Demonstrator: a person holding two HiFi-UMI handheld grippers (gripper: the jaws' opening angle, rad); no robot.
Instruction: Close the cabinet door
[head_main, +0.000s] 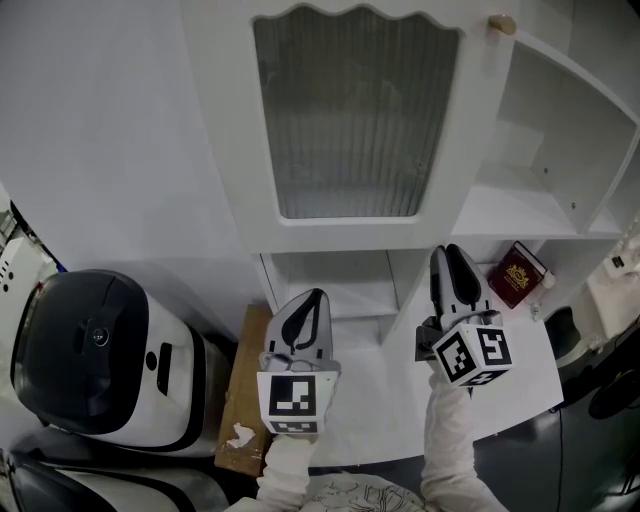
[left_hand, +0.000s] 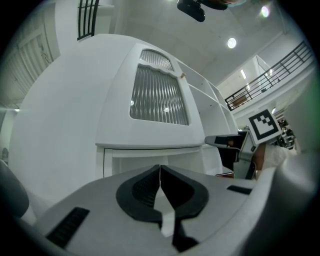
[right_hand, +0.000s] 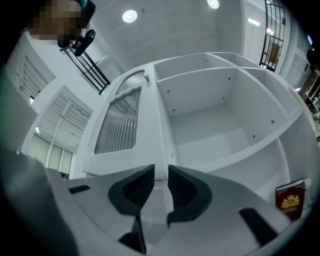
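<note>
A white cabinet door with a ribbed glass pane stands swung open, its small wooden knob at the top right corner. To its right is the open white compartment. My right gripper sits just below the door's lower right corner, and in the right gripper view its jaws stand slightly apart, pointing at the door's edge with nothing pressed between them. My left gripper hovers lower left, under the door. Its jaws are shut and empty, facing the door.
A dark red booklet lies on the white counter at the right. A white and black appliance stands at the left, beside a wooden board. An open lower shelf sits under the door.
</note>
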